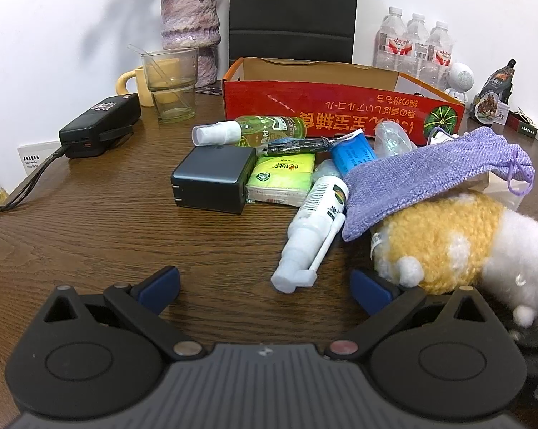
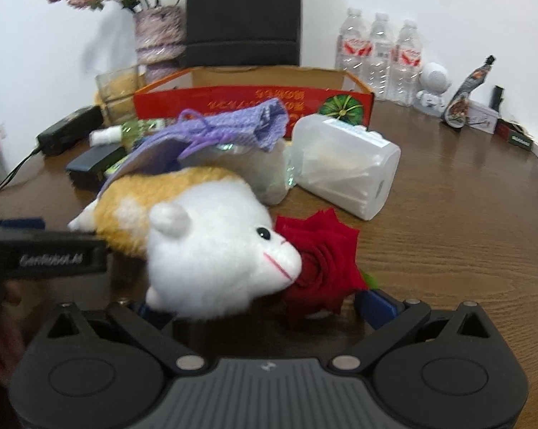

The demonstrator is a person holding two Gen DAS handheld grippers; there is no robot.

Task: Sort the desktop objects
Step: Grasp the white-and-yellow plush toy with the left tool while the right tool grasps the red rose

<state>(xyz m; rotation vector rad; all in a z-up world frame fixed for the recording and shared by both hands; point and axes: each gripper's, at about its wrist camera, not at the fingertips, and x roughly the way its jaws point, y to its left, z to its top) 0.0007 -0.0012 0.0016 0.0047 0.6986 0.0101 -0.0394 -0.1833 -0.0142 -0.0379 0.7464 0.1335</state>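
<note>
My left gripper [image 1: 265, 287] hangs spread wide over the dark wood tabletop [image 1: 90, 221], holding nothing. My right gripper [image 2: 258, 304] is also released, its fingers either side of a white-and-orange plush cat [image 2: 212, 250] lying against a red fabric rose [image 2: 322, 254].

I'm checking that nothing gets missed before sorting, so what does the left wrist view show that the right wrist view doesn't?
Only the left wrist view shows the white nasal spray bottle, the green tissue pack, the blue tube and the yellow mug.

Only the right wrist view shows the red rose, the clear plastic box and the plush toy's white face.

Both show the plush toy, the purple pouch lying on it, the red cardboard box, the green spray bottle, the dark charger and the water bottles.
</note>
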